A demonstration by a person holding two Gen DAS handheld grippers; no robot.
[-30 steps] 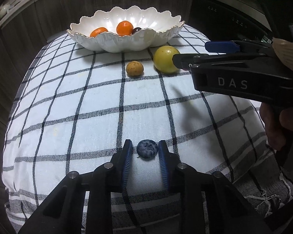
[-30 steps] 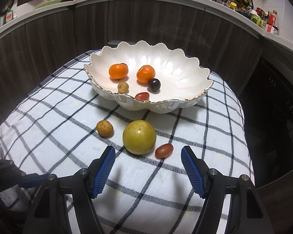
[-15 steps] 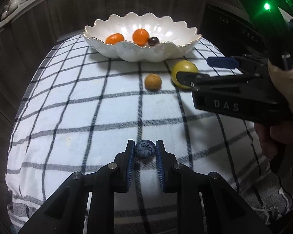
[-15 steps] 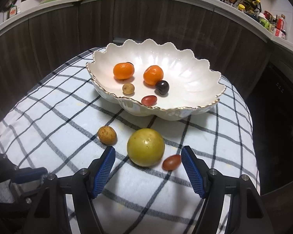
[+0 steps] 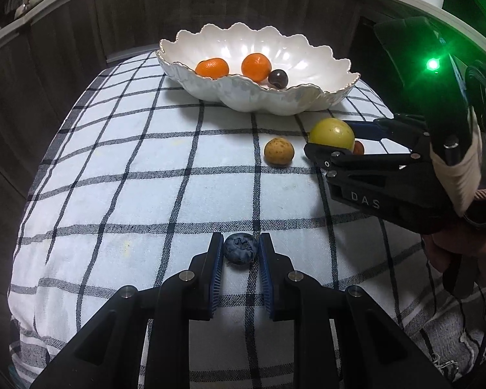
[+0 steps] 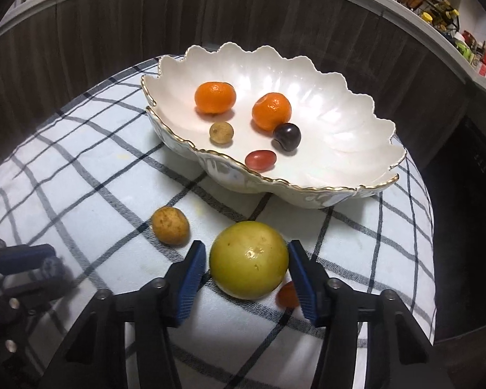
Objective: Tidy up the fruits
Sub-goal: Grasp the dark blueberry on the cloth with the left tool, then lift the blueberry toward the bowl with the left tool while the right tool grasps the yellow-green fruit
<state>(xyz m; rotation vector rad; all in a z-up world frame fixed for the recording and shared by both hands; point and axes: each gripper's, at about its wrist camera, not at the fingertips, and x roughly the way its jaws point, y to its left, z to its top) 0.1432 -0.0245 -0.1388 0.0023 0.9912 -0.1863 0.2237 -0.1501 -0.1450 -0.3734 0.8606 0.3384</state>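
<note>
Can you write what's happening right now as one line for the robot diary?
left tongs: shut on blueberry | right tongs: closing around yellow fruit | bowl: five fruits inside

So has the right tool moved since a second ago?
Yes. The right tool has come forward toward the white bowl, now straddling the yellow-green fruit, jaws closing.

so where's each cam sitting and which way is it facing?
Left wrist: on the left gripper, angled down at a blueberry between its pads; the right gripper and a hand show.
Right wrist: on the right gripper, jaws closing around the yellow fruit.
Shared: bowl, checked cloth, yellow fruit.
</note>
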